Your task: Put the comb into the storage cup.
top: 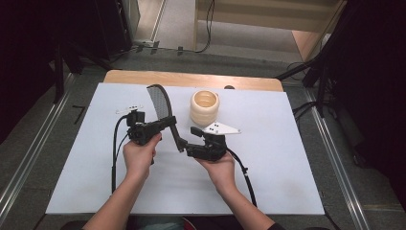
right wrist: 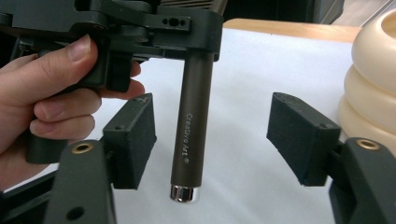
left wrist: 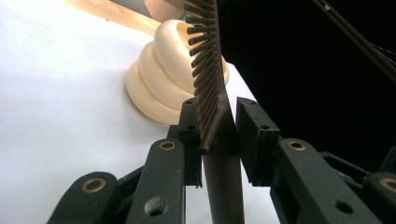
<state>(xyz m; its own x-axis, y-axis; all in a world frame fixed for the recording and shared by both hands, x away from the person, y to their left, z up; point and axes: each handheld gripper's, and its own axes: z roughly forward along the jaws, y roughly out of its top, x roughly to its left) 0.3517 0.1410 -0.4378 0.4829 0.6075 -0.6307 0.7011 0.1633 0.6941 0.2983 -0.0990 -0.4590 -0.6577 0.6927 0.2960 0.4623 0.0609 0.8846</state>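
L gripper (top: 160, 125) was clamped tight on the brush (top: 160, 103) just below the bristles, holding it up over the white table (top: 287, 158), bristle end tilted twd the ribbed cream cup (top: 204, 108) nearby. R gripper (right wrist: 219, 135) had its jaws wide apart, either side of the brush handle w/o touching it; handle's metal tip hung free btwn them.

In the right gripper view, the dark brown bristled hairbrush (right wrist: 194, 126) loses its head behind the left gripper (right wrist: 140, 28); the ribbed cream plastic cup (right wrist: 373, 79) is cut off by the right edge.
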